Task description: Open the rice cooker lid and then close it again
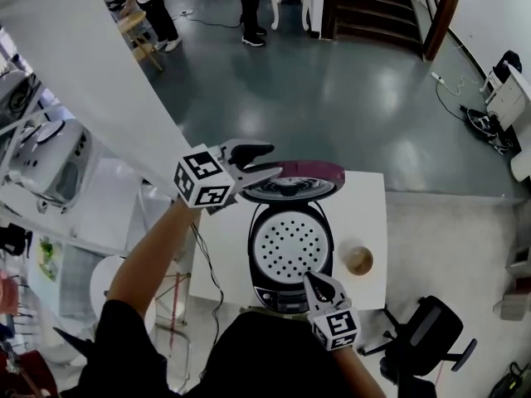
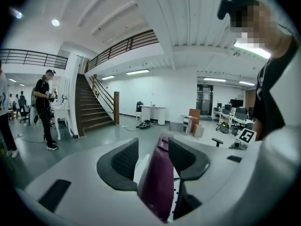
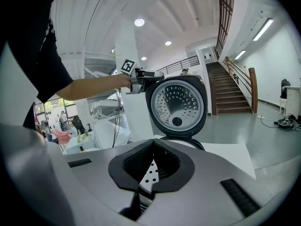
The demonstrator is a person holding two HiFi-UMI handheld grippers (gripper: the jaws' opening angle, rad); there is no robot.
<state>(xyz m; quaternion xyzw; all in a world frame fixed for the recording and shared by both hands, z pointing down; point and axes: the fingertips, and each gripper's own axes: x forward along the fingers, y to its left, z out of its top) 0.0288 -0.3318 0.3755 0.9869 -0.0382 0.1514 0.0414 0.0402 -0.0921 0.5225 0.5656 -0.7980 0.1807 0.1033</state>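
Left gripper view: your L tool (image 2: 151, 147) is straddling the upright lid (image 2: 157, 187) rim, jaws spread; R tool (image 1: 314, 282) is hanging pressed together, farther off.

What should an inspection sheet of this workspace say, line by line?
Surface: white table, standing on a grey floor.
Job's things: rice cooker with its purple lid raised; perforated tray inside.
Clutter: small cup on the table, right of the cooker.
Grippers: left gripper open, lid edge between its jaws, a gap at one pad; right gripper shut, empty, over the cooker's front.
Cables: black cable hangs at the table's left edge; white cable on the floor.
Surroundings: office chair, staircase, people standing far off.
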